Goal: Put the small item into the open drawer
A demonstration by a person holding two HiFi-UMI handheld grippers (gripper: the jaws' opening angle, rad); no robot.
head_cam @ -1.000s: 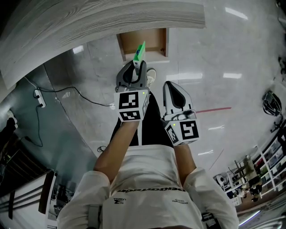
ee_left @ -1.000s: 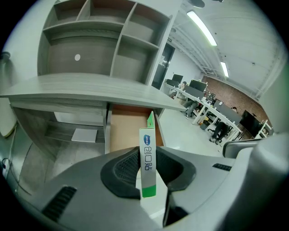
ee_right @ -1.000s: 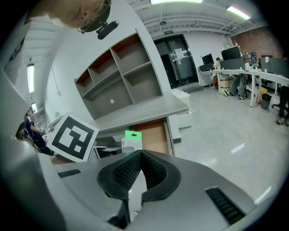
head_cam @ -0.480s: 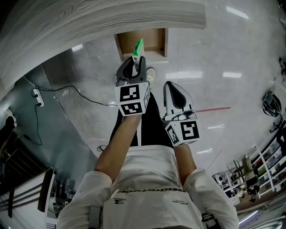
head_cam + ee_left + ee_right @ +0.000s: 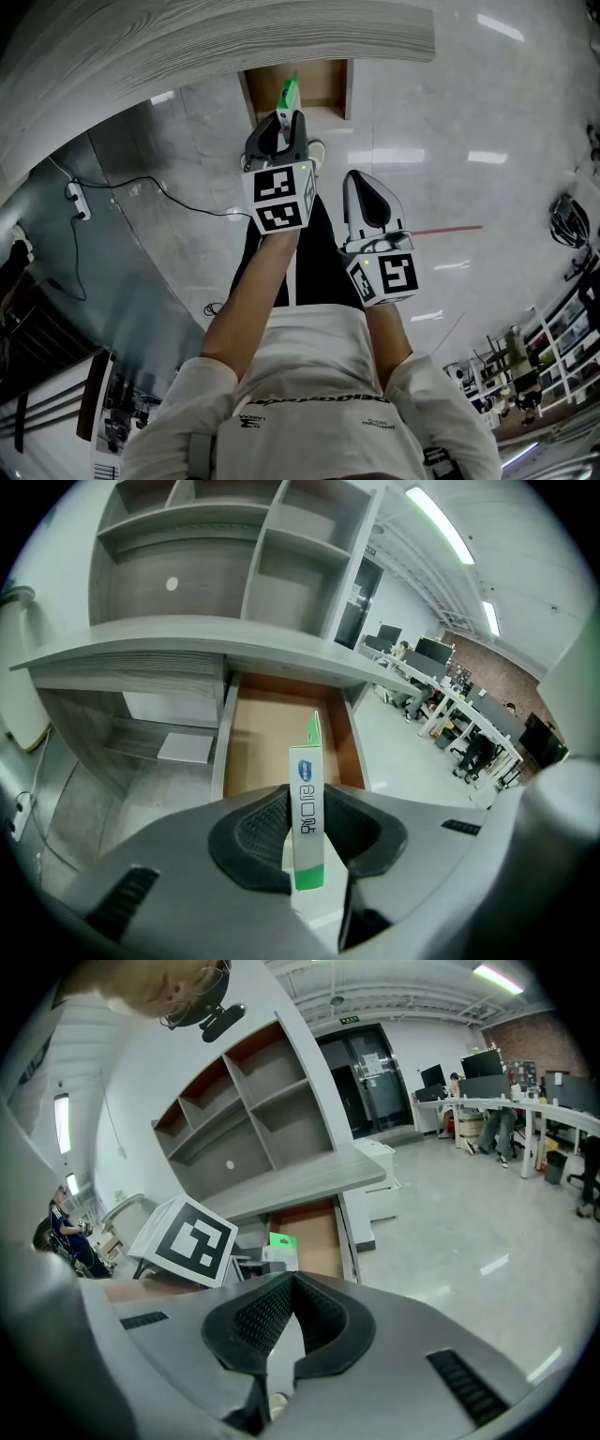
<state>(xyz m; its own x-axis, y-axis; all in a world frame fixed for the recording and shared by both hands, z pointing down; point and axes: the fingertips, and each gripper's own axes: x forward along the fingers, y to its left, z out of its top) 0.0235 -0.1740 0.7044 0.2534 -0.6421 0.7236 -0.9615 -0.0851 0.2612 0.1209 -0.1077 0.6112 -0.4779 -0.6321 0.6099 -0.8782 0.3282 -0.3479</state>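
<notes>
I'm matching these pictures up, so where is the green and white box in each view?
Head view: the green and white box is top centre, poking from the left gripper.
Left gripper view: the box stands dead centre, clamped between the jaws.
Right gripper view: the box is small, left of centre.
Shared landmark: the open drawer.

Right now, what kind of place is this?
Probably an open-plan office: rows of desks with monitors and office chairs behind, a grey shelving unit with an open drawer up front.
</notes>
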